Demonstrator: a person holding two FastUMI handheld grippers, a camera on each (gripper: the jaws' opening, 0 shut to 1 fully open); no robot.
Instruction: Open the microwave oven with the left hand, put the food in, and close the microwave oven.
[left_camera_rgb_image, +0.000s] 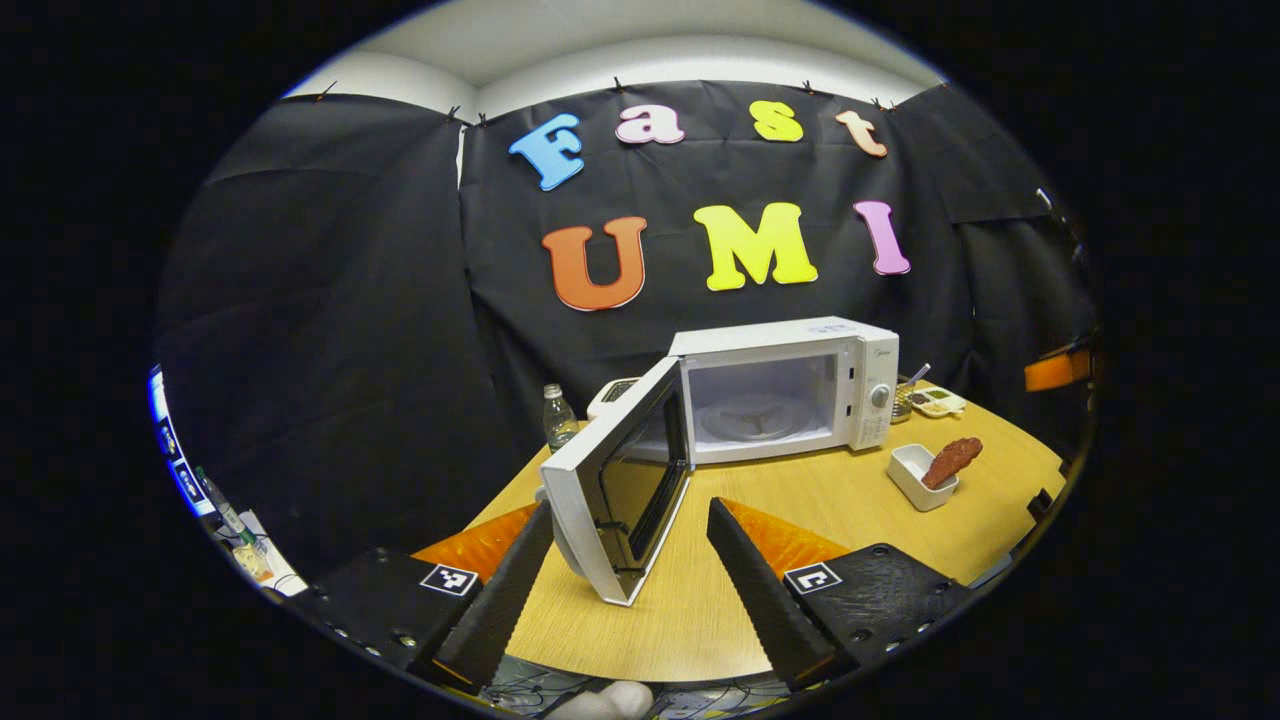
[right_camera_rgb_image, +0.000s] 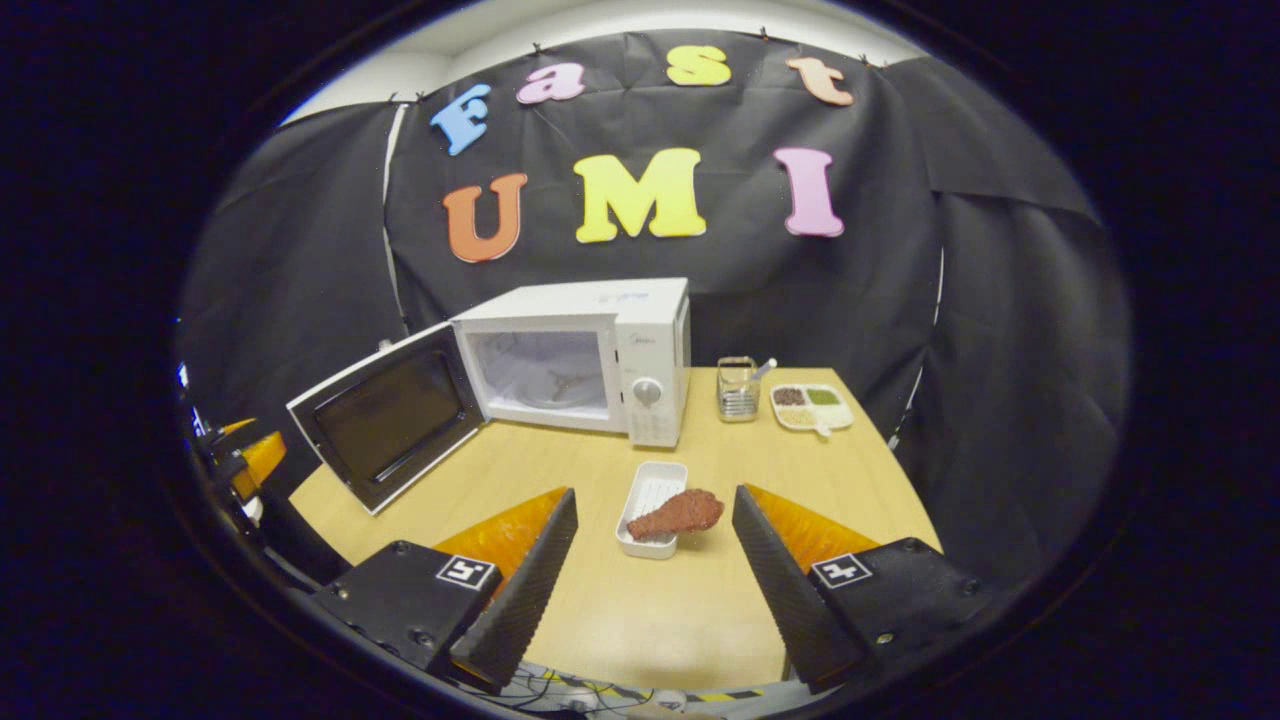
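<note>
Two grippers held wide, nothing gripped: left gripper (left_camera_rgb_image: 628, 560), right gripper (right_camera_rgb_image: 654, 560) | microwave (right_camera_rgb_image: 585, 355) door (left_camera_rgb_image: 615, 480) swung open just ahead of left fingers | food (right_camera_rgb_image: 678, 513) across white tray (right_camera_rgb_image: 652, 492) lies ahead between right fingers; should be closed on mid-length, lifted clear of rim | left gripper view adds bottle (left_camera_rgb_image: 560, 417) beyond door; right gripper view adds divided dish (right_camera_rgb_image: 812, 406), wire holder (right_camera_rgb_image: 737, 387).
</note>
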